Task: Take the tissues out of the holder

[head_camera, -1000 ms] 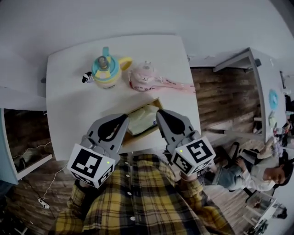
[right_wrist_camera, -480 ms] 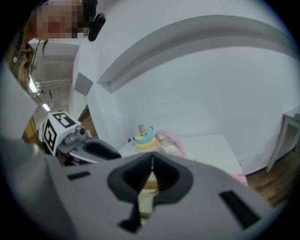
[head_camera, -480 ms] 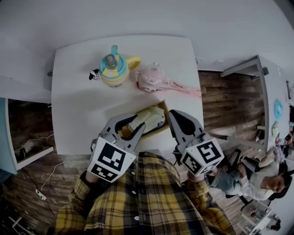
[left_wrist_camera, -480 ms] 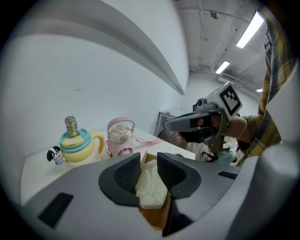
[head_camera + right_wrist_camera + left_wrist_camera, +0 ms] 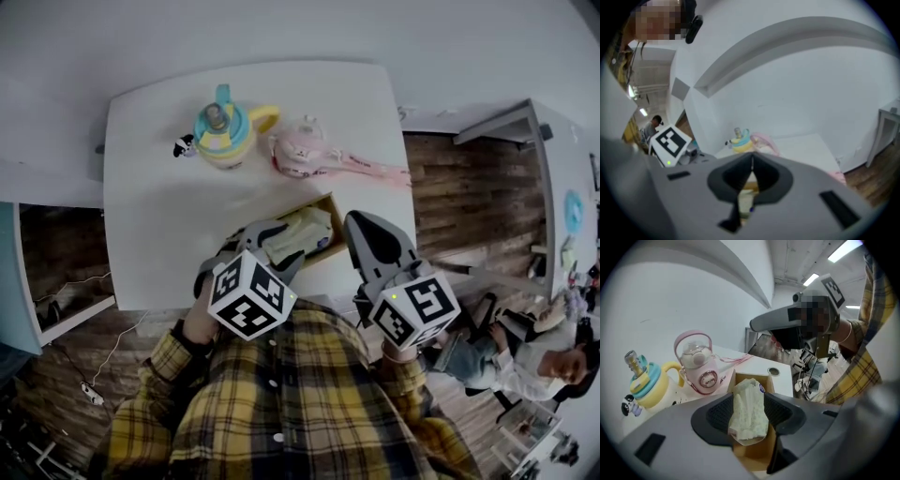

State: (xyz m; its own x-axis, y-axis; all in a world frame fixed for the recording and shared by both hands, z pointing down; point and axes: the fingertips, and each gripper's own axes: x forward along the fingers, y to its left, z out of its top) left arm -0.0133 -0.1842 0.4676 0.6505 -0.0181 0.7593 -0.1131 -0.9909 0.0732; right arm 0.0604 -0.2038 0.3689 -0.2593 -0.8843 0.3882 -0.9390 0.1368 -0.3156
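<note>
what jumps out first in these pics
The left gripper is opening its jaws around a white tissue pack in a cardboard holder at the table's near edge. Behind sit a yellow-and-teal cup and a pink bottle; the right gripper hovers shut beside the holder.

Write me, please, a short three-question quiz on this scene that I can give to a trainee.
1. What stands between the jaws of the left gripper?
A) a tissue pack
B) a spoon
C) nothing
2. True or false: the jaws of the right gripper are closed with nothing between them.
3. Which two drinking vessels stand on the table beyond the holder?

Key
1. A. The jaws are opening, with the pack between them.
2. True.
3. The blue-and-yellow cup and the pink bottle.
</note>
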